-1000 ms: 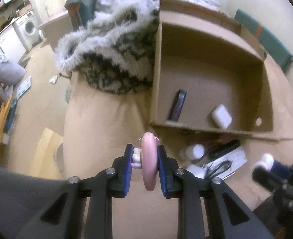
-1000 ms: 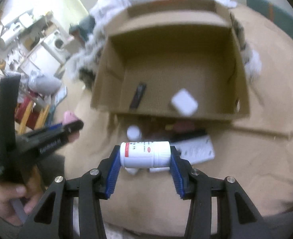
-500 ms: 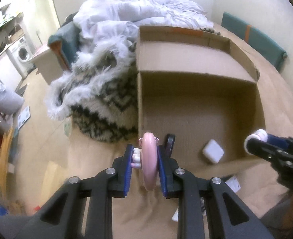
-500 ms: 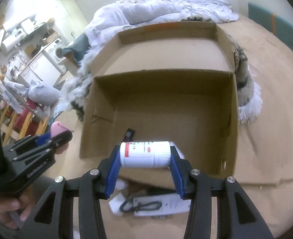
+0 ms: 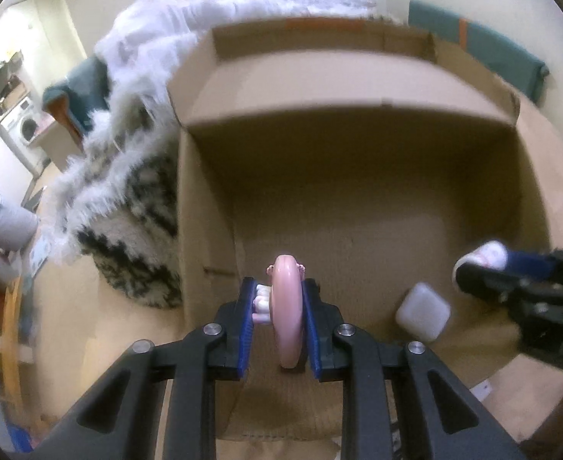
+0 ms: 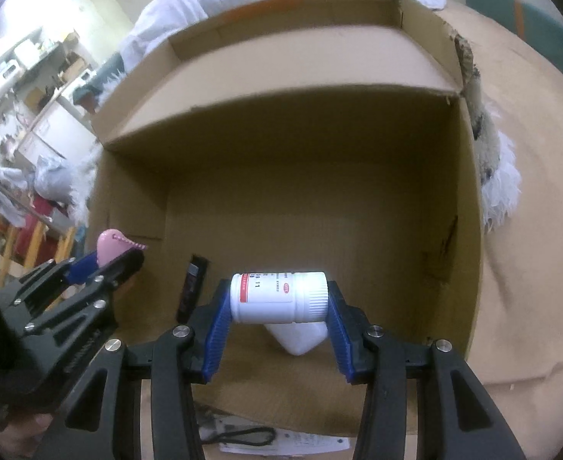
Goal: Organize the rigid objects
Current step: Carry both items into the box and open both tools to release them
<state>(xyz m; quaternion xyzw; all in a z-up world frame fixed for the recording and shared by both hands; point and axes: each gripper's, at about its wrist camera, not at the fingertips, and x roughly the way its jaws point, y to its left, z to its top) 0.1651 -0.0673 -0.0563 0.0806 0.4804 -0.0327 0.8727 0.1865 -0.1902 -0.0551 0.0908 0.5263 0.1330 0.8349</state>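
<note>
**Both grippers loaded and held over the open cardboard box**

The left gripper (image 5: pixel 277 326) clamps a flat pink disc-shaped object (image 5: pixel 288 312) edge-on between its blue pads (image 5: pixel 245 327), which press on the disc's two faces; small white and pink parts project from the disc's left face. In the right wrist view the same left gripper (image 6: pixel 101 264) appears at the box's left wall with the pink object (image 6: pixel 109 247) rising above its fingertips. The right gripper (image 6: pixel 277 316) holds a white pill bottle (image 6: pixel 279 298) lying sideways, gripped end to end: its base against the left pad, its ribbed cap against the right pad. The bottle carries a red-banded label.

Both held objects hang above the floor of the cardboard box (image 5: pixel 358 199), toward its near wall. On the box floor lie a white rounded case (image 5: pixel 423 316), near the near right corner, and a dark slim rectangular object (image 6: pixel 193 291), near the near left corner. The case (image 6: pixel 298 335) shows just below the bottle in the right wrist view.

The box rests on a tan surface (image 6: pixel 530 191). A shaggy black-and-white blanket (image 5: pixel 128 207) lies against the box's left wall. A white printed sheet with a black cord (image 6: pixel 277 439) lies on the tan surface outside the near wall.
</note>
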